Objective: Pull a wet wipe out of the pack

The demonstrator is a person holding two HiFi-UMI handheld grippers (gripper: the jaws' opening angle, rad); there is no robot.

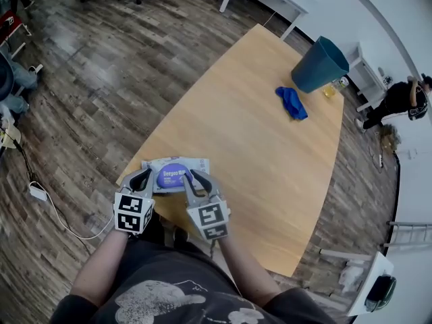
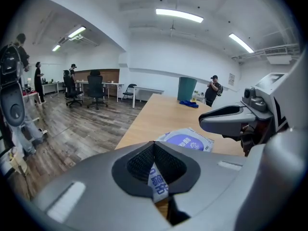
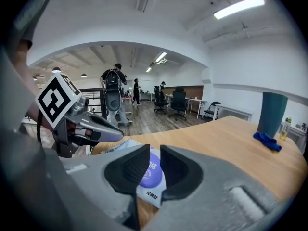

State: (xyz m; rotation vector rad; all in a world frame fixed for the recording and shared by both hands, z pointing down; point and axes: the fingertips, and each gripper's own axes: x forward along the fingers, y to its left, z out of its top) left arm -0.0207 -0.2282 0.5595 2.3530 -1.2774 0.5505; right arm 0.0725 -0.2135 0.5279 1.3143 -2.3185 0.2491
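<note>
An open-plan office is indicated by black swivel chairs [image 2: 95, 89] and white desks [image 2: 147, 91] seen at the middle left of the left gripper view, strip lights [image 2: 179, 15] mounted across its top, and a long wooden table [image 1: 270, 154] set on plank flooring [image 1: 101, 79].

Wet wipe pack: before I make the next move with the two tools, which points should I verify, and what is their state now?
1. Left tool shut on the pack edge: ok, a printed strip sits between its jaws.
2. Right tool ready to pinch: ok, jaws slightly apart, aimed at the purple label, holding nothing.
3. Wipe exposed at the opening: cannot tell.
4. Pack fully on the table: cannot tell, it lies at the near edge.
5. Blue cloth and teal bin out of the way: ok, at the far end.
</note>
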